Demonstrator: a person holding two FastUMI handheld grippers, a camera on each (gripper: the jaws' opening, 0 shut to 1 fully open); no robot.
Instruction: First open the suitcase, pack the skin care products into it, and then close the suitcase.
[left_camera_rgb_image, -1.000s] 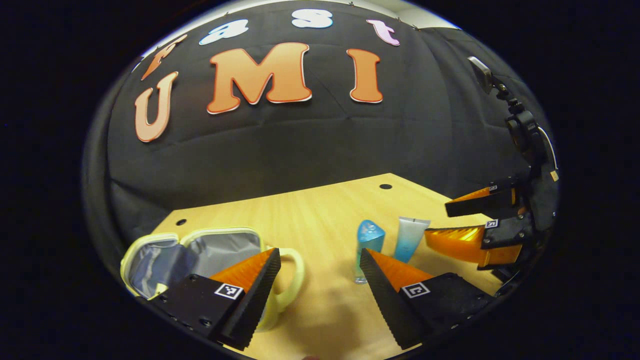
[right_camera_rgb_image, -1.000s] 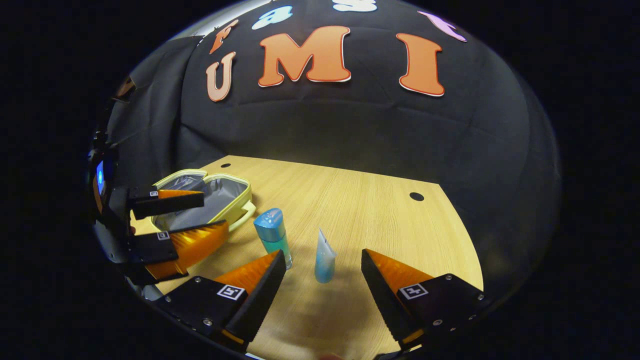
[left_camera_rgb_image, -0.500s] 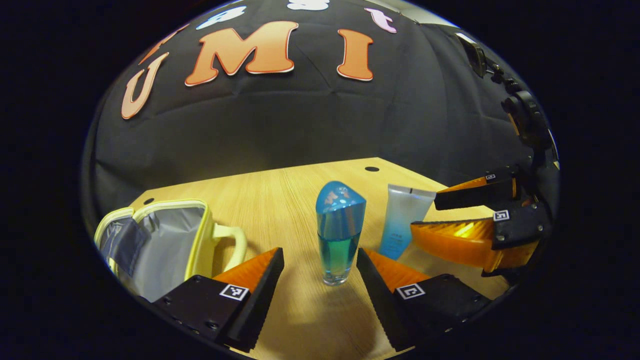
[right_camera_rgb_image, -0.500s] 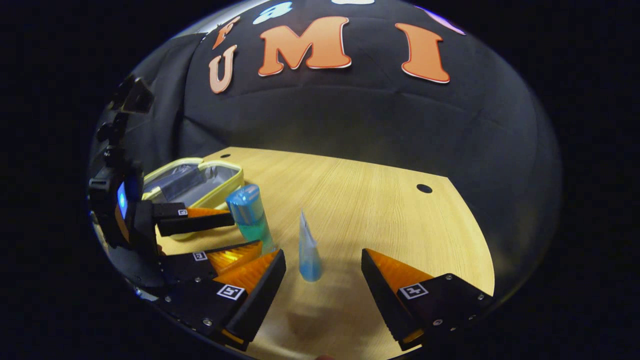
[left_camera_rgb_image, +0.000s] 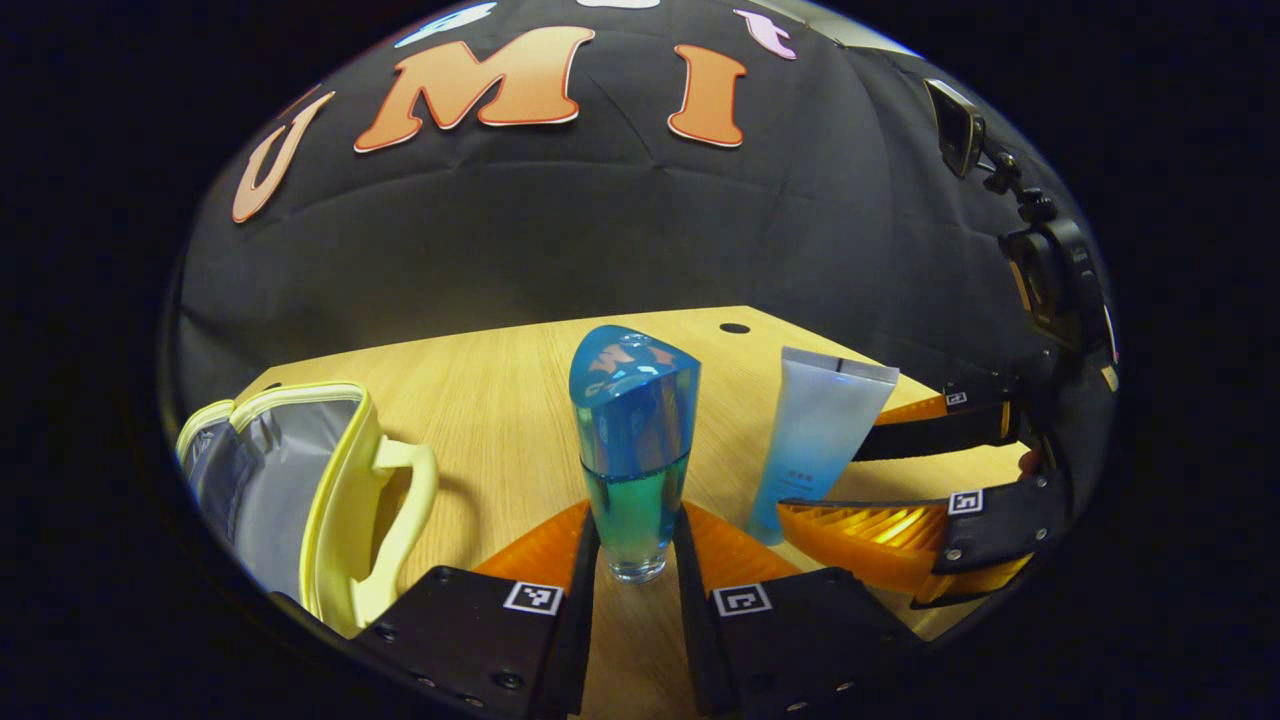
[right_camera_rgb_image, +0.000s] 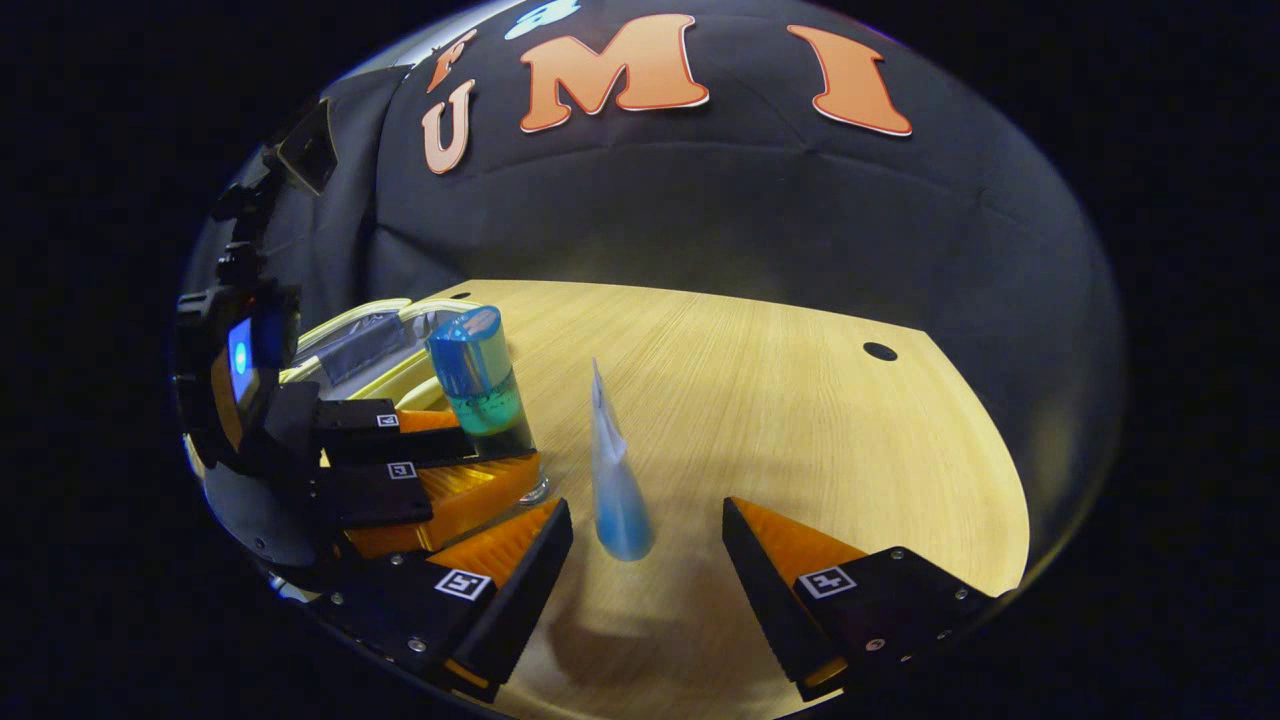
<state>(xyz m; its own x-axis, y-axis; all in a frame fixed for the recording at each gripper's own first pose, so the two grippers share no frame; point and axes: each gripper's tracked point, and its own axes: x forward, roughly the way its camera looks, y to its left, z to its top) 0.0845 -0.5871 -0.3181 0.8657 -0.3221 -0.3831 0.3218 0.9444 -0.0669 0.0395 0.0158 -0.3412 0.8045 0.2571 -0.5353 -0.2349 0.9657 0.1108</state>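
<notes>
with the pale yellow soft case (left_camera_rgb_image: 330, 490) lying open at the table's (left_camera_rgb_image: 500, 400) left, the left gripper (left_camera_rgb_image: 635, 555) seems clamped low on the upright blue-capped clear bottle (left_camera_rgb_image: 632, 440), needing a lift, while the right gripper (right_camera_rgb_image: 645, 545) brackets, spread wide, the standing translucent blue tube (right_camera_rgb_image: 615, 480).

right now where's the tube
In the right gripper view the tube stands upright on the table between the right claw's open fingers, right of the blue bottle.

black gripper (right_camera_rgb_image: 647, 540) bodies, square tag markings, screws, ridged fingers
</notes>
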